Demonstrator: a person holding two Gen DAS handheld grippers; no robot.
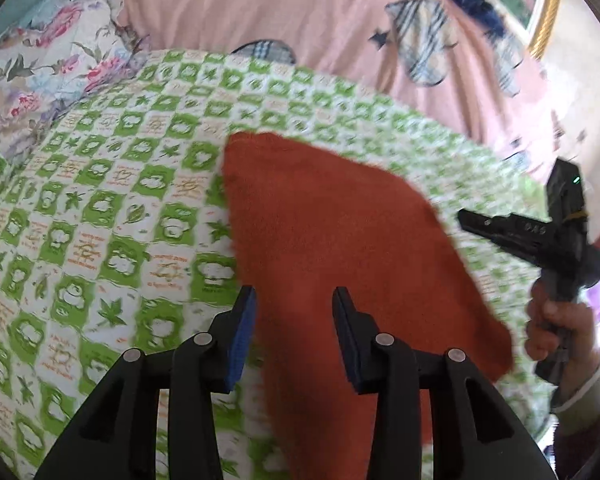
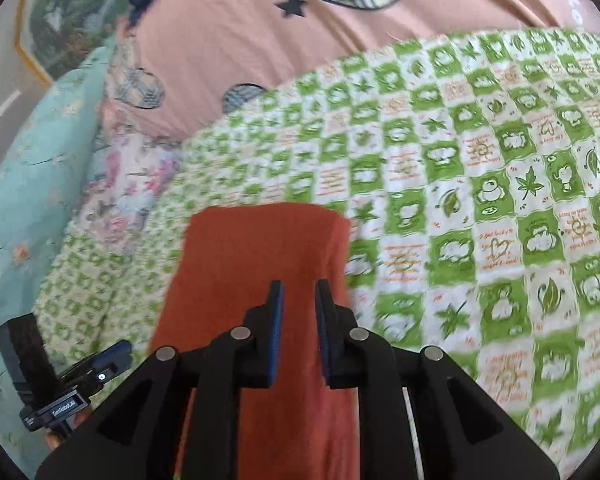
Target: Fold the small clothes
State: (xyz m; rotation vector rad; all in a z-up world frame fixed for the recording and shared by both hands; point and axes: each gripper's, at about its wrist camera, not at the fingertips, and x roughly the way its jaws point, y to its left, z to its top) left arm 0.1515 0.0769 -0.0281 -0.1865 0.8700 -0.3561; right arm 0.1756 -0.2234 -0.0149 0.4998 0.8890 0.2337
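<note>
On the left we see a floral pillow (image 1: pixel 40 92) at the far edge of the green-and-white checked blanket (image 1: pixel 100 200) that covers the bed. Our left tongs (image 1: pixel 294 336) hang just over this blanket with their jaws spread apart and nothing between them; the left pad (image 1: pixel 242 340) sits above the checked pattern, the right one above the rust-orange cloth (image 1: pixel 332 240). That cloth lies flat on the blanket, running from under the left tongs away toward the pink sheet (image 1: pixel 320 20) with plaid patches. To the right of the cloth, well apart from it in the left wrist view, our right hand (image 1: pixel 556 332) holds the other tool. From the right wrist view, the right tongs (image 2: pixel 299 332) are parted by a narrower gap, gripping nothing, and the cloth (image 2: pixel 260 248) shows through that gap and stretches forward beyond the tips. The blanket (image 2: pixel 480 200) spreads out to its right.
</note>
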